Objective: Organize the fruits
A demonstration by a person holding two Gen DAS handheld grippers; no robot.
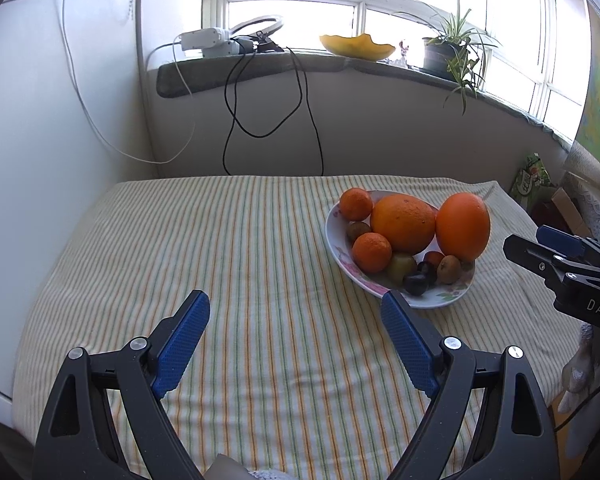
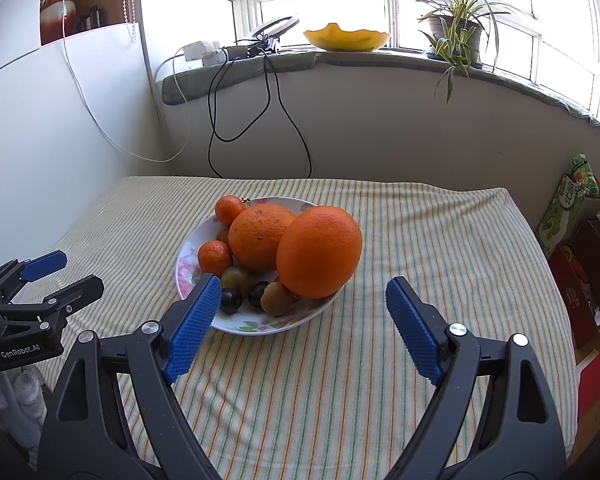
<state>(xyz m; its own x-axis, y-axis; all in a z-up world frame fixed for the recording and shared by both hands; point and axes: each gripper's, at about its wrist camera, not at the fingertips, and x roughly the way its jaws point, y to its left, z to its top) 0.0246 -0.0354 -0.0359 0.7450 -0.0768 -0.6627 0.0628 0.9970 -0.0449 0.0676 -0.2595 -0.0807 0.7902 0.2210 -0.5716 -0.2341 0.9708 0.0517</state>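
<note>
The left gripper (image 1: 296, 320) spreads wide at the bottom of its frame, holding nothing; the right gripper (image 2: 304, 308) gapes equally wide and empty. Right of centre on the striped desk (image 1: 220, 260), a floral plate (image 1: 336, 240) carries oranges (image 1: 404, 222), tangerines, kiwis and dark plums.

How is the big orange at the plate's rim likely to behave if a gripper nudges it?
The big orange is round and perched at the plate rim, so it probably rolls onto the tablecloth. It looks firm and fairly heavy. Its pebbly skin should grip well.
</note>
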